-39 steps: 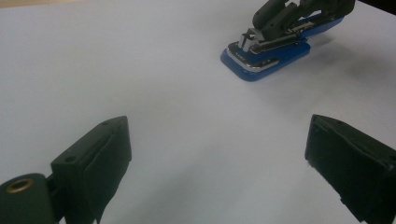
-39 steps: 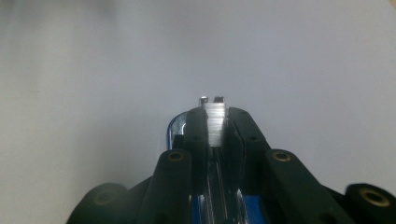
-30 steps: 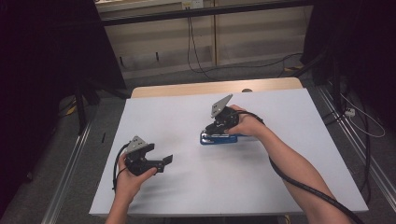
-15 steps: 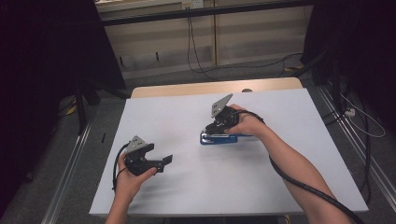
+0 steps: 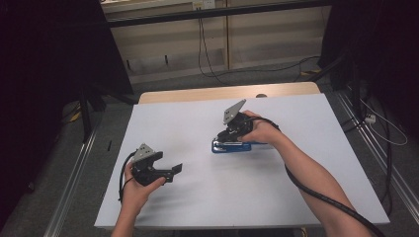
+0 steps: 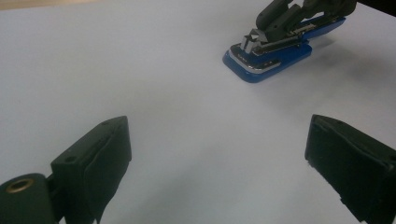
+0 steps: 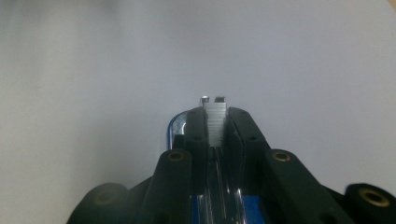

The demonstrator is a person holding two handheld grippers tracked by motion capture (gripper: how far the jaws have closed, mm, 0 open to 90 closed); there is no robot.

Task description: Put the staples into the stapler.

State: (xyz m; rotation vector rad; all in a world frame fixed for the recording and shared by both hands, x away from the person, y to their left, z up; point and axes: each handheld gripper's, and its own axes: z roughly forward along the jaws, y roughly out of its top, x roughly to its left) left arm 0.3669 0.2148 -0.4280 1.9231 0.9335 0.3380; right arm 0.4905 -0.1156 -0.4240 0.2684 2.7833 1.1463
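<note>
Right tool (image 5: 226, 138) is clamping the staple strip in the open blue stapler (image 5: 232, 146) on the counter (image 5: 306, 163), left tool (image 5: 170, 171) idling wide open, empty; keep strip aligned with the channel

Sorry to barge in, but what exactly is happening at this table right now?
A person is working on a blue stapler lying on the white table. The right gripper is shut on the stapler's metal staple strip. The left gripper rests open on the table, apart from the stapler, holding nothing.
</note>
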